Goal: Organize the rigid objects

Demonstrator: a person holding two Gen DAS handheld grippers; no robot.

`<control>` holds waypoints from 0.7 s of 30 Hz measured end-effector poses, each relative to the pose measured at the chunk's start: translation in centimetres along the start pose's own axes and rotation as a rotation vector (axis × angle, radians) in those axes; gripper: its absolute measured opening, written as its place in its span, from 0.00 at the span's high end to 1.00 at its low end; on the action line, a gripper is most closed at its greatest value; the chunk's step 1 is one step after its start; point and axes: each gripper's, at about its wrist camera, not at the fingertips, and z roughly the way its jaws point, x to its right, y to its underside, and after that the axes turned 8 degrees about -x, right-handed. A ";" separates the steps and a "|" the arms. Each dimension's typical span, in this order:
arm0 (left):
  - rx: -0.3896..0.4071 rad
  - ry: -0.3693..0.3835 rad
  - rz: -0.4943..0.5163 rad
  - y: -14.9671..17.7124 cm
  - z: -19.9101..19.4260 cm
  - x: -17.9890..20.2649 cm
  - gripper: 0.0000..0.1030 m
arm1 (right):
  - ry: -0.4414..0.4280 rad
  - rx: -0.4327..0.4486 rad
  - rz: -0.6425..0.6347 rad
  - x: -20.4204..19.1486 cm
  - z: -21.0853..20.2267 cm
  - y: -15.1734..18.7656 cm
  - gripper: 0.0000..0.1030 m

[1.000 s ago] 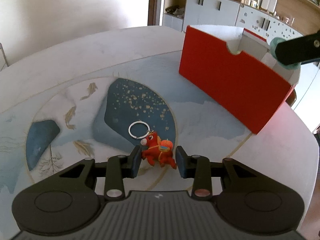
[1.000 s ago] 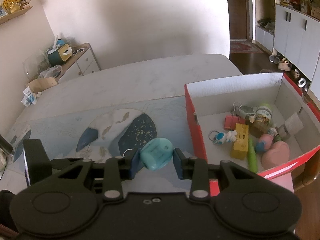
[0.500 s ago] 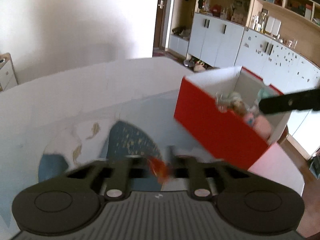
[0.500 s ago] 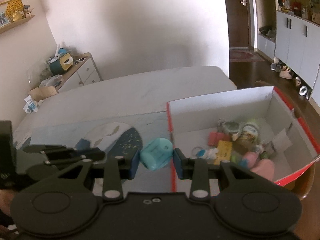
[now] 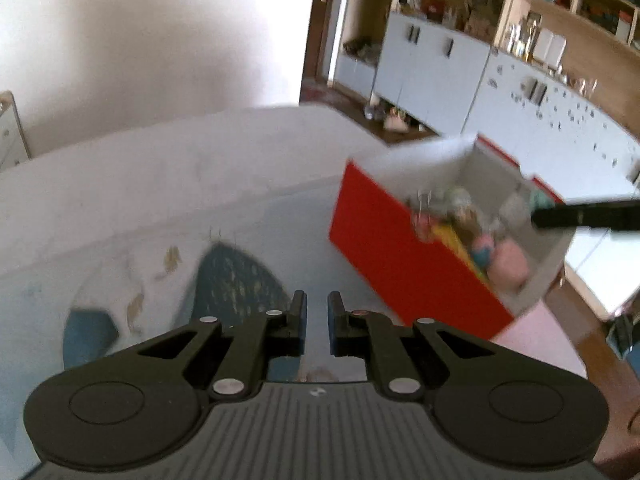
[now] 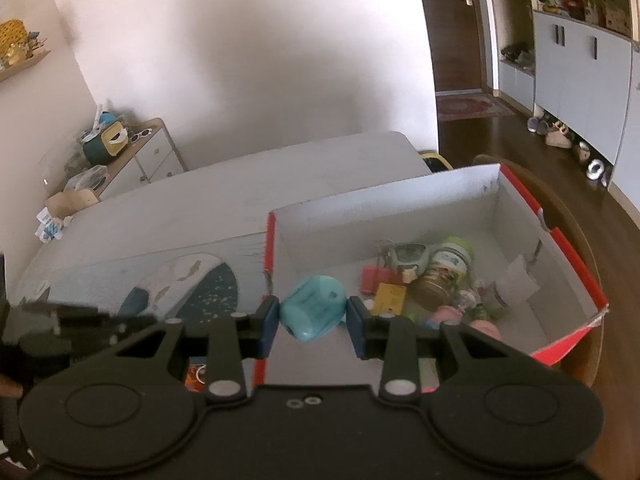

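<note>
My right gripper (image 6: 313, 322) clamping a teal sharpener (image 6: 312, 312) above the red box (image 6: 576, 258), my left gripper (image 5: 317, 320) nearly closed, nothing visible between its fingers, over the painted table (image 5: 160, 208)

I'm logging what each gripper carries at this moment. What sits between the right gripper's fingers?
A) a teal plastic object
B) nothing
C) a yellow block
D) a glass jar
A: in the right wrist view, the teal plastic object is pinched between the two fingers of the right gripper, at the near wall of the red box; the jar and yellow block lie inside the box.
</note>
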 end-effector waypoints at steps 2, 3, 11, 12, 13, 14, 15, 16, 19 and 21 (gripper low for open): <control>-0.039 0.015 0.022 1.1 0.6 0.2 0.86 | -0.002 -0.006 0.006 0.3 0.1 0.1 0.65; -0.057 0.019 0.032 1.7 0.9 0.3 0.82 | -0.002 -0.009 0.004 0.4 0.1 0.1 0.65; -0.119 -0.018 0.065 5.3 3.8 0.8 0.36 | 0.007 -0.017 0.000 0.6 0.1 0.2 0.65; -0.130 -0.024 0.070 5.5 4.3 0.9 0.36 | 0.011 -0.019 -0.001 0.6 0.1 0.2 0.65; -0.137 -0.032 0.077 5.7 4.8 1.0 0.36 | 0.013 -0.021 -0.003 0.6 0.1 0.3 0.65; -0.144 -0.040 0.087 5.9 5.3 1.1 0.37 | 0.016 -0.022 -0.004 0.6 0.2 0.3 0.65; -0.149 -0.047 0.092 6.0 5.6 1.1 0.37 | 0.019 -0.024 -0.002 0.6 0.2 0.3 0.65; -0.154 -0.052 0.095 6.0 6.0 1.2 0.37 | 0.020 -0.026 0.000 0.7 0.2 0.4 0.65; -0.156 -0.061 0.101 6.1 6.5 1.4 0.38 | 0.024 -0.028 0.001 0.7 0.2 0.5 0.65; -0.153 -0.066 0.109 6.1 6.5 1.6 0.38 | 0.026 -0.030 0.002 0.8 0.1 0.6 0.65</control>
